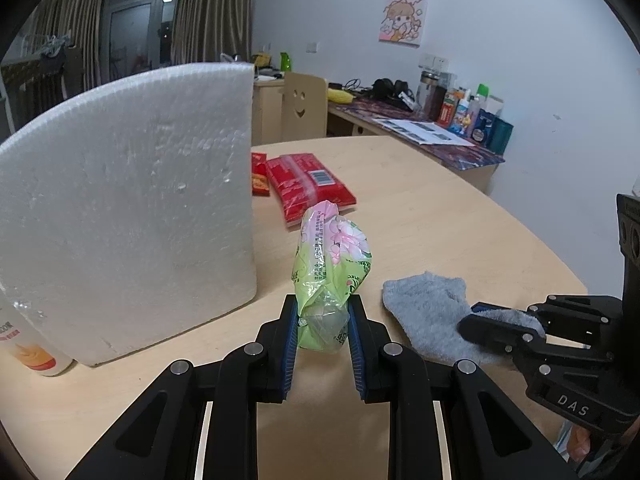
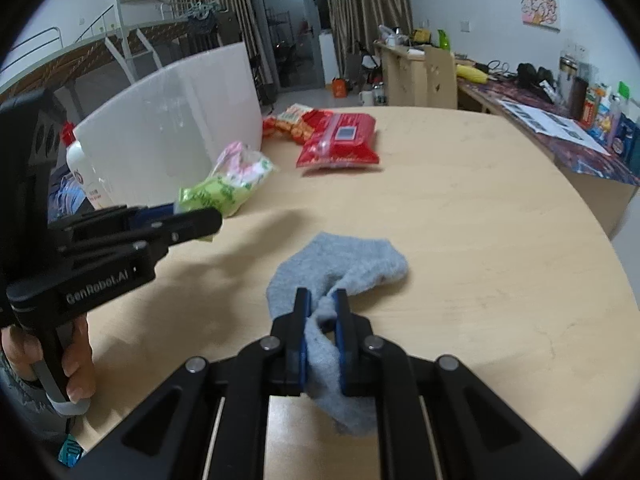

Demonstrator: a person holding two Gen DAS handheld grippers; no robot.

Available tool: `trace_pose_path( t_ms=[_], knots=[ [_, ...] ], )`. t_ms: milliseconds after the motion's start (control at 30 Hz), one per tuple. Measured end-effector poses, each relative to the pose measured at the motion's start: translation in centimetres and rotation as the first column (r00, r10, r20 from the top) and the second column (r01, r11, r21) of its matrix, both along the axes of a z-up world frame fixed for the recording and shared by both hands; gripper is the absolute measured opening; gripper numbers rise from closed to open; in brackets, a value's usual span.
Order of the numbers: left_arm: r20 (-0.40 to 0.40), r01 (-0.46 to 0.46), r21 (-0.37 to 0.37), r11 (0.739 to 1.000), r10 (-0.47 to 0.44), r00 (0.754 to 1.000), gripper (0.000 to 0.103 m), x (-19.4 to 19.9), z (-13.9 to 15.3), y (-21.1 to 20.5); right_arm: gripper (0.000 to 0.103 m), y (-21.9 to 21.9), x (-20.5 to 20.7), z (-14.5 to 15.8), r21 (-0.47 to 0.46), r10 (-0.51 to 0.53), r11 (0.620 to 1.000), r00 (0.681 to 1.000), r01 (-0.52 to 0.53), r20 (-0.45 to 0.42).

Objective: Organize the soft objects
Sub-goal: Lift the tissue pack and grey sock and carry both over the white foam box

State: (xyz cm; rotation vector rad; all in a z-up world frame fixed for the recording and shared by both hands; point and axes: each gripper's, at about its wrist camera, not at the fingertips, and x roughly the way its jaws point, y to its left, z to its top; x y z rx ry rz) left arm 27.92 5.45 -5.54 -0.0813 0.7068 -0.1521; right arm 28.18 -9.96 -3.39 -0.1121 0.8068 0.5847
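Risk: left gripper (image 1: 323,320) only pinches green pack's (image 1: 330,264) crinkly end, held above table (image 1: 460,216), could slip | right gripper (image 2: 320,320) fingers clamp sock (image 2: 344,268), mostly on table, may drag

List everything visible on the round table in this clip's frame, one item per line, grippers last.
tissue pack: 1, green and pink floral, held up off the table in the left gripper
sock: 1, grey, toe on the table, cuff pinched
red pack: 1, red, flat at the far side
snack packets: a few, red-orange, beside the red pack
foam box: 1, white, left side
bottle: 1, white, beside the foam box
table: 1, light wood
left gripper: black, shut on the tissue pack
right gripper: black, shut on the sock
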Motion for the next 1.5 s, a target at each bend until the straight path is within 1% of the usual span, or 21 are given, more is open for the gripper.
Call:
trace_pose_path(
  t_ms=[133,300,400,600,800,967,1133,1333,1500],
  knots=[
    [0.021,0.015,-0.006,1.0,-0.015,1.0,0.025,-1.1,1.0,-0.4,0.014,-0.4,-0.9,1.1,0.009,-0.013,1.0,1.0,0.012,0.029],
    [0.085,0.03,0.053,0.998,-0.034,0.996,0.025,-3.4,3.2,-1.9,0.014,-1.1,-1.9,2.6,0.038,-0.034,0.999,0.997,0.031,0.067],
    [0.104,0.029,0.069,0.997,-0.036,0.994,0.025,-4.6,4.2,-2.4,0.014,-1.6,-2.5,3.4,0.05,-0.043,0.998,0.995,0.038,0.091],
    [0.136,0.04,0.078,0.996,-0.05,0.989,0.025,-6.7,5.7,-3.2,0.014,-2.2,-3.9,4.7,0.06,-0.047,0.997,0.988,0.039,0.144],
    [0.175,0.024,0.085,0.996,-0.038,0.984,0.025,-8.9,7.0,-3.9,0.014,-3.3,-5.3,6.1,0.087,-0.062,0.995,0.98,0.046,0.191],
    [0.194,0.013,0.081,0.997,-0.029,0.981,0.025,-10.6,7.8,-4.3,0.014,-4.1,-6.7,7.0,0.106,-0.072,0.993,0.972,0.049,0.225],
    [0.193,-0.018,0.079,0.997,0.003,0.981,0.025,-11.8,8.3,-4.1,0.014,-4.5,-7.9,7.6,0.107,-0.079,0.993,0.962,0.053,0.26],
    [0.215,-0.023,0.077,0.997,0.006,0.977,0.025,-12.5,9.0,-4.7,0.014,-4.6,-8.7,7.8,0.116,-0.086,0.992,0.957,0.055,0.277],
    [0.224,-0.039,0.077,0.996,0.021,0.974,0.025,-13.2,9.1,-4.3,0.014,-4.4,-9.4,8.1,0.124,-0.078,0.991,0.954,0.044,0.288]
  ],
)
